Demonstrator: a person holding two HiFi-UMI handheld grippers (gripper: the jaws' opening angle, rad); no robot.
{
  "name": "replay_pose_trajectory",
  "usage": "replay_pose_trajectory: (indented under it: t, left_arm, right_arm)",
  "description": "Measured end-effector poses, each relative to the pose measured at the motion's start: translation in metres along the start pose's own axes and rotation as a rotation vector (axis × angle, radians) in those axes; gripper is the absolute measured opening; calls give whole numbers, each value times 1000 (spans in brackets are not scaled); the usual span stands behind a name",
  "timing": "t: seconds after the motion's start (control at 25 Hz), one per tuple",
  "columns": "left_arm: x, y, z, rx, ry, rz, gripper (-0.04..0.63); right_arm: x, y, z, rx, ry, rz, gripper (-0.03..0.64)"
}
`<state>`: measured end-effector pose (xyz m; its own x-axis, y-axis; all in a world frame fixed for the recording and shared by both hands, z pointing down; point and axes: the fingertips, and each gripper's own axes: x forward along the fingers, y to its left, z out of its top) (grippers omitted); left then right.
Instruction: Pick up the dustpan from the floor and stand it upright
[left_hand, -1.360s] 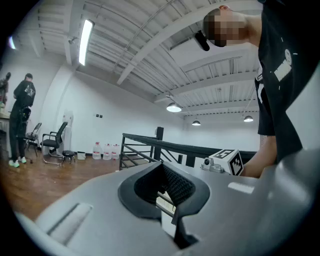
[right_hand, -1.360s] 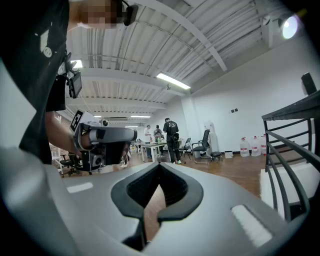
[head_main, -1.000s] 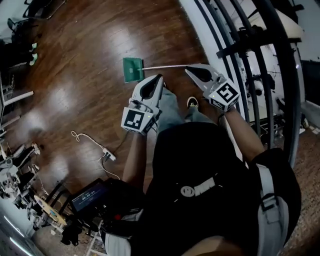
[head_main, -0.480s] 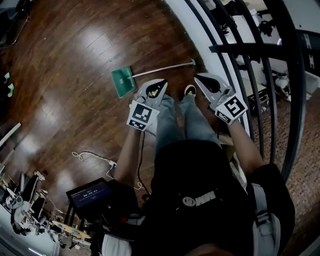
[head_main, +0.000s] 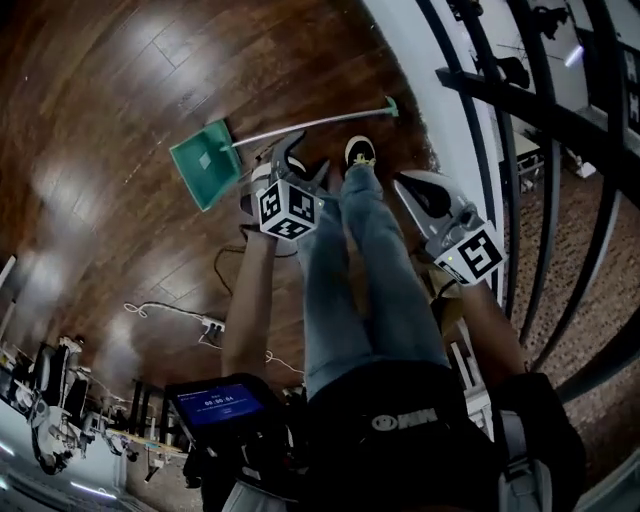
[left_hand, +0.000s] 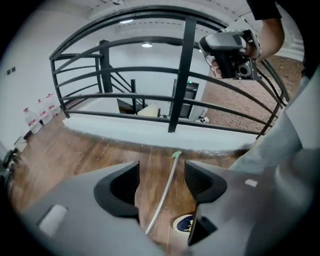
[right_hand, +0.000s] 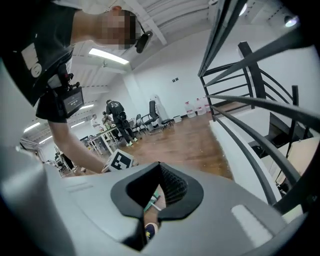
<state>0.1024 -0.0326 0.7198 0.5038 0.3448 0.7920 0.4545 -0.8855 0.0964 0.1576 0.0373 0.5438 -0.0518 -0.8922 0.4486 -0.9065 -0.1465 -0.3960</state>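
Green plastic dustpan (head_main: 203, 163) with a long thin metal handle (head_main: 310, 124) lies flat on the dark wooden plank floor (head_main: 110, 90), its handle running past the toe of the person's shoe (head_main: 358, 152). The step in hand looks like the reach. The grey left gripper (head_main: 300, 160) hangs over the handle with its jaws opening; the handle shows between them but untouched. The grey right gripper (head_main: 415, 190) is off to the side, jaws closed together on nothing. Next, the left likely must drop lower, straddle the handle and close.
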Motion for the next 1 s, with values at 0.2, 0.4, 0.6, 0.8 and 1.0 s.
replay_pose_trajectory:
  t: [0.2, 0.4, 0.6, 0.8, 1.0]
  left_arm:
    - [100, -5, -83, -51, 33, -23, 301]
    - [180, -21, -146, -87, 65, -50, 299]
    - [237, -20, -185, -34, 89, -58, 293]
    - [280, -33, -195, 118, 141, -90, 279]
    - [306, -43, -205, 199, 216, -108, 122]
  right_arm:
    - [55, -48, -71, 33, 3, -11, 3]
    - [82, -83, -129, 2, 37, 11, 3]
    - [96, -115, -176, -62, 119, -1, 3]
    - [97, -134, -188, -84, 127, -25, 3]
    - [95, -138, -189, -147, 149, -17, 3]
